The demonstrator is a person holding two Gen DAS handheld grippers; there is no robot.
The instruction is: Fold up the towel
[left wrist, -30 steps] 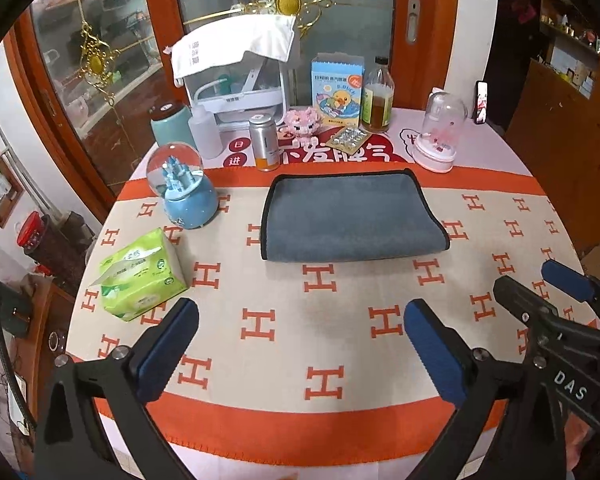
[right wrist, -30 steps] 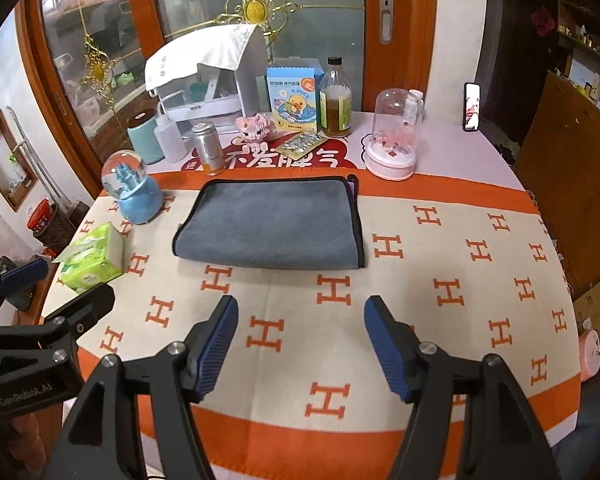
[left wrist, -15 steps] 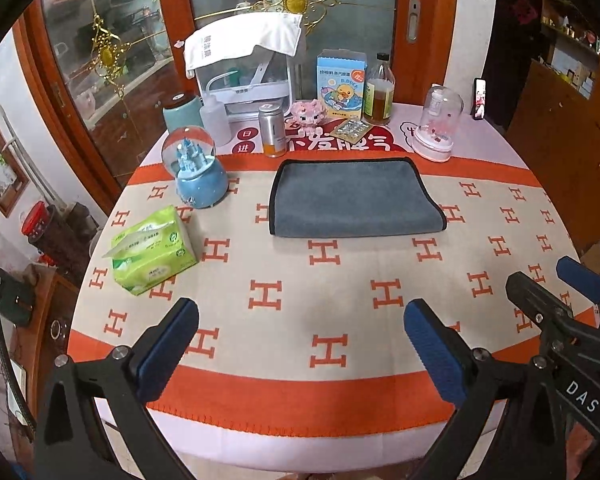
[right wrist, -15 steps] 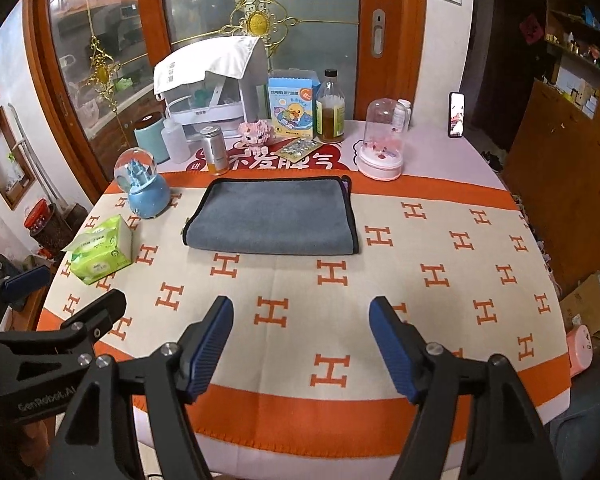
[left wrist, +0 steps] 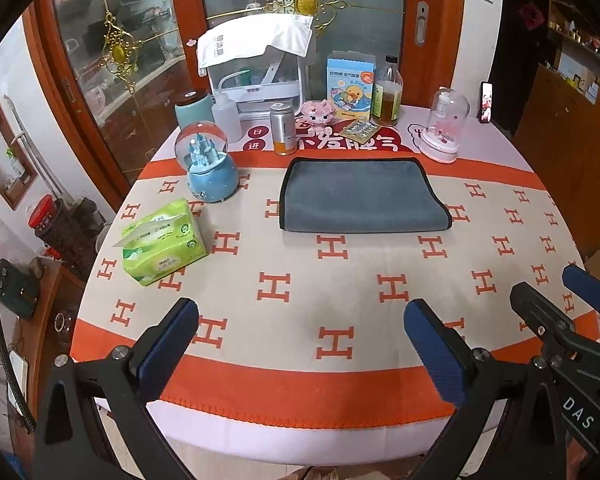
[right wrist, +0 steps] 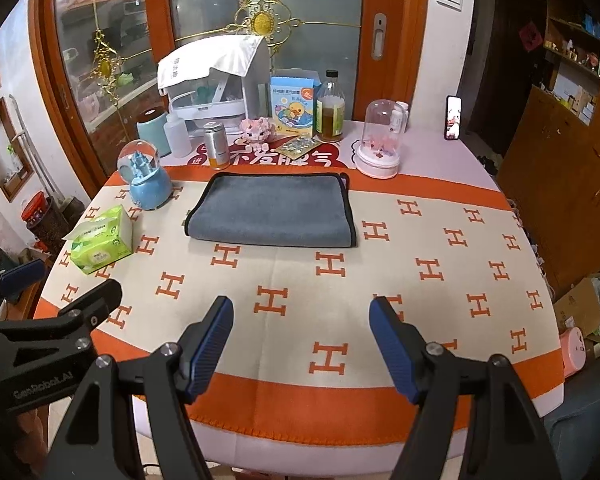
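Towel (left wrist: 360, 194), grey and folded flat, lay at the middle of the frame on the tablecloth (left wrist: 300, 264), well apart from both tools. Left gripper (left wrist: 300, 344) hung at the bottom of its frame, fingers wide apart and empty. Right gripper (right wrist: 302, 344) hung likewise, spread and empty. Tissue pack (left wrist: 164, 242) sat left of the towel, snow globe (left wrist: 210, 164) above it.
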